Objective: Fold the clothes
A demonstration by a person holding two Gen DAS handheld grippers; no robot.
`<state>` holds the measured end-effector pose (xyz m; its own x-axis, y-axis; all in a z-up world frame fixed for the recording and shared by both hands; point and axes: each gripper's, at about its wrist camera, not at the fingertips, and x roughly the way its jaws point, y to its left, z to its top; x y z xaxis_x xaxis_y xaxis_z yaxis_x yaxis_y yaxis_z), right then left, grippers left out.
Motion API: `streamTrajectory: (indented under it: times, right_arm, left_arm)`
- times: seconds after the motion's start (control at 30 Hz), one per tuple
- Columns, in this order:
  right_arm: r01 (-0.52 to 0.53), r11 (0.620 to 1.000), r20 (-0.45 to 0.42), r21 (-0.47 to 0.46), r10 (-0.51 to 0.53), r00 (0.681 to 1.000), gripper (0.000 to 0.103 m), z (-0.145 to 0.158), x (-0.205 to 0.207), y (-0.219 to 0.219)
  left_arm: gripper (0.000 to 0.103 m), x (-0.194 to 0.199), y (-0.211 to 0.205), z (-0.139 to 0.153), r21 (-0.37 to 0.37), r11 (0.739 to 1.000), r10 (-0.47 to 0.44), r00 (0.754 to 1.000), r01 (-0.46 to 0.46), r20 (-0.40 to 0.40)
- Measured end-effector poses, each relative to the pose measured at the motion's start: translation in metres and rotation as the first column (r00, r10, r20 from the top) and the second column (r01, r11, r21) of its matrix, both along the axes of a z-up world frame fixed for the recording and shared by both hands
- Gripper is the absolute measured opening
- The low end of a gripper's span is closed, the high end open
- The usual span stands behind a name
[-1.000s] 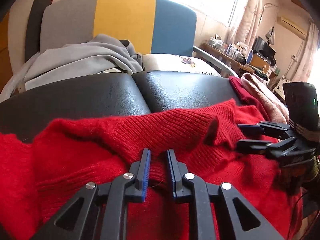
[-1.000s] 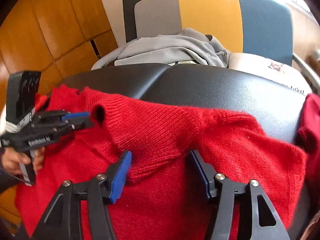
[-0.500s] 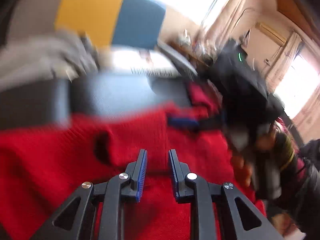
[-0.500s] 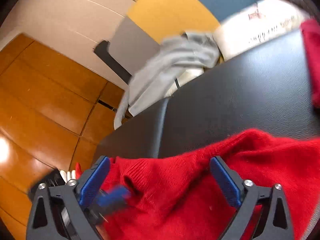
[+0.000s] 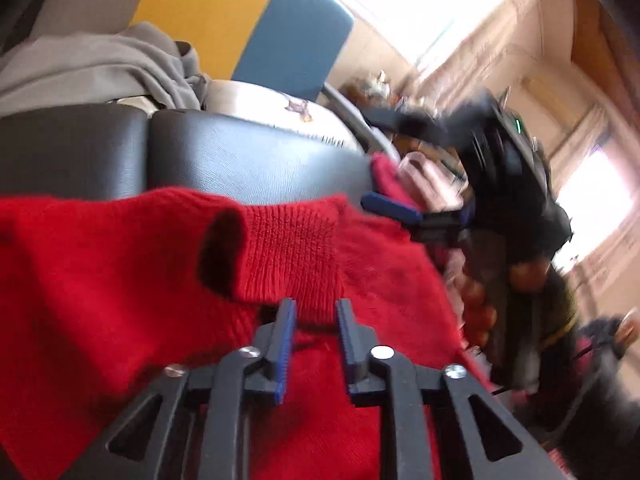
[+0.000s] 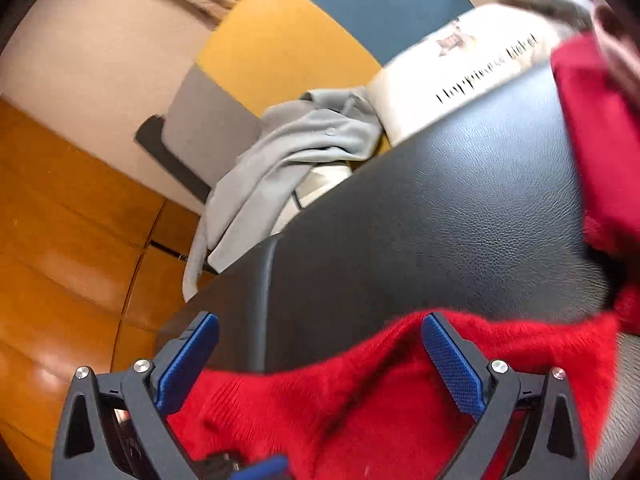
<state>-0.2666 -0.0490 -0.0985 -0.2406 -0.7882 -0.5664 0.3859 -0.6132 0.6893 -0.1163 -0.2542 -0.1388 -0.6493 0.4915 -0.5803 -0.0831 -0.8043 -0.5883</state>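
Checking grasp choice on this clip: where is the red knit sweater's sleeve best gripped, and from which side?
Grip the red knit sweater at its ribbed sleeve cuff, coming from the near edge: the cuff lies folded on top with an open, raised rim.

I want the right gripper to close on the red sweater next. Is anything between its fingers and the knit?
Nothing visible does. The right gripper is wide open directly over the red sweater; only the sweater's edge and bare black cushion lie between its pads. The grey garment sits well behind.
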Motion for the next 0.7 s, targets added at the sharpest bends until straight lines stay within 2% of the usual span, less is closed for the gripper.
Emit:
streamTrajectory:
  times: [0.1,0.23,0.33,0.4,0.47,0.53,0.6,0.67,0.7]
  right_arm:
    - [-0.083,0.997,-0.071,0.011,0.083,0.994,0.103,0.02,0.024,-0.004]
    - [-0.177,0.978,-0.166,0.108,0.193,0.967,0.103,0.032,0.052,-0.032]
    - [-0.212,0.961,-0.156,0.175,0.24,0.958,0.103,0.016,0.065,-0.053]
    - [-0.213,0.956,-0.137,0.2,0.242,0.96,0.103,0.0,0.073,-0.058]
    - [-0.215,0.949,-0.142,0.23,0.251,0.957,0.103,-0.014,0.08,-0.057]
    - [-0.22,0.942,-0.229,0.254,0.28,0.932,0.103,-0.022,0.092,-0.054]
    - [-0.219,0.936,-0.307,0.274,0.302,0.903,0.103,-0.029,0.104,-0.051]
    - [-0.214,0.938,-0.317,0.273,0.297,0.901,0.103,-0.03,0.105,-0.051]
    - [-0.212,0.939,-0.318,0.272,0.295,0.901,0.103,-0.03,0.106,-0.051]
  left_arm:
    - [0.023,0.028,-0.045,0.014,0.142,0.984,0.113,0.993,-0.108,-0.026]
    - [0.028,0.048,-0.113,0.02,0.25,0.934,0.265,0.964,-0.256,0.001]
    - [0.038,0.044,-0.148,0.01,0.328,0.888,0.315,0.946,-0.322,0.076]
    - [0.042,0.035,-0.162,0.002,0.345,0.87,0.333,0.935,-0.353,0.119]
    - [0.045,0.019,-0.165,-0.004,0.348,0.866,0.327,0.934,-0.358,0.146]
    - [0.047,0.004,-0.169,-0.011,0.349,0.864,0.321,0.931,-0.363,0.173]
    - [0.046,-0.008,-0.168,-0.02,0.267,0.88,0.346,0.915,-0.393,0.209]
    - [0.022,-0.019,-0.167,-0.029,0.185,0.889,0.373,0.896,-0.42,0.24]
    - [0.011,-0.019,-0.171,-0.03,0.165,0.88,0.403,0.884,-0.445,0.236]
